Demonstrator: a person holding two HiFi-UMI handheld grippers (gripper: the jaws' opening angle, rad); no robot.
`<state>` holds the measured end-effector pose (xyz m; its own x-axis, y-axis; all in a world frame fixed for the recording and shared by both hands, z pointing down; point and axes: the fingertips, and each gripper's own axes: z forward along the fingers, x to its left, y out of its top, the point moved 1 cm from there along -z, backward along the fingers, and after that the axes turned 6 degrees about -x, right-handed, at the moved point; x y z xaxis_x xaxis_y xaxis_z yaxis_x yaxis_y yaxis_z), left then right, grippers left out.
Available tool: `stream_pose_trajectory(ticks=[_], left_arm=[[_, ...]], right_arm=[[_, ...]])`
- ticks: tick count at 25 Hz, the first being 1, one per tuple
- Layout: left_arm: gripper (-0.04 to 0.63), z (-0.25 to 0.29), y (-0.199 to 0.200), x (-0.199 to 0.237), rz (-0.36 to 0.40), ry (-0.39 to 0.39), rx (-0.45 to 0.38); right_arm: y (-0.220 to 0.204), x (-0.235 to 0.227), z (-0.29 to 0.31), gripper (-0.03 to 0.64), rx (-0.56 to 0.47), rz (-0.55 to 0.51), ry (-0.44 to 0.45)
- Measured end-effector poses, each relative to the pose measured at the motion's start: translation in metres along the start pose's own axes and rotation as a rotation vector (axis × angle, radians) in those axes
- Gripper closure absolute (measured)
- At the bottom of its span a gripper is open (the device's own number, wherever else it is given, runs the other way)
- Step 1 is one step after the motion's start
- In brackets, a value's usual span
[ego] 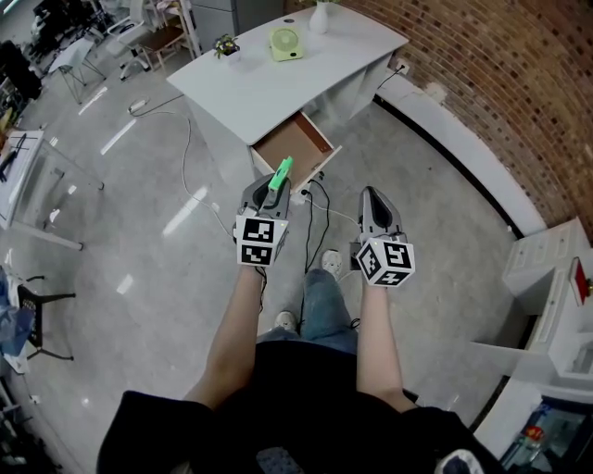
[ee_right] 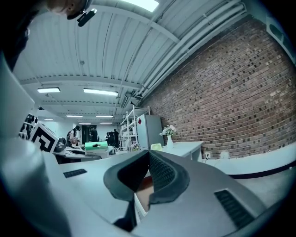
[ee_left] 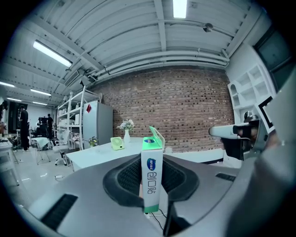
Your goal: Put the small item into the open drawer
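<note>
A small green and white box [ego: 281,174] sticks up from my left gripper [ego: 274,190], which is shut on it. In the left gripper view the box [ee_left: 152,178] stands upright between the dark pads, its green flap lifted. The open drawer [ego: 295,143] shows its brown inside under the white desk [ego: 269,79], just beyond the left gripper and apart from it. My right gripper [ego: 371,196] hangs to the right over the floor, shut with nothing in it. In the right gripper view its jaw tips [ee_right: 148,155] meet, and the brown drawer [ee_right: 145,187] shows below them.
On the desk stand a green fan [ego: 285,43], a white vase [ego: 319,17] and a small plant [ego: 225,44]. Cables [ego: 315,208] trail over the floor near the drawer. A brick wall [ego: 500,83] runs along the right, with white shelving [ego: 556,278] at the lower right.
</note>
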<state>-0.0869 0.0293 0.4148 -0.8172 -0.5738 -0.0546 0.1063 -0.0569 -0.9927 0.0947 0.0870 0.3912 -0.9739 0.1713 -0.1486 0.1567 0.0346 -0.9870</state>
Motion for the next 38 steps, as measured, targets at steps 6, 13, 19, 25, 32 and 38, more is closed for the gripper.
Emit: stream_pose_trajectory(ticks=[6,13,19,25,32,38], left_arm=[[0.509,0.046,-0.003,0.015,-0.004,0.026,0.002],[0.509,0.117,-0.007,0.034,-0.026,0.090,0.008],[0.509,0.181,-0.003,0.048,-0.031,0.149,0.022],[0.509,0.240,-0.001,0.066,-0.074,0.252,0.030],[0.509,0.269,-0.008,0.074,-0.085,0.353,0.056],[0.509,0.271,-0.010,0.086,-0.078,0.381,0.072]], right_arm=[[-0.008,-0.020,0.050,0.615,0.006,0.004,0.033],[-0.016,-0.055,0.131,0.615,0.033,0.005,0.109],[-0.020,-0.090,0.205,0.615,0.070,0.011,0.194],[-0.027,-0.119,0.273,0.615,0.117,0.004,0.307],[-0.051,-0.126,0.319,0.615,0.180,0.040,0.417],[-0.065,-0.107,0.339,0.615,0.210,0.054,0.466]])
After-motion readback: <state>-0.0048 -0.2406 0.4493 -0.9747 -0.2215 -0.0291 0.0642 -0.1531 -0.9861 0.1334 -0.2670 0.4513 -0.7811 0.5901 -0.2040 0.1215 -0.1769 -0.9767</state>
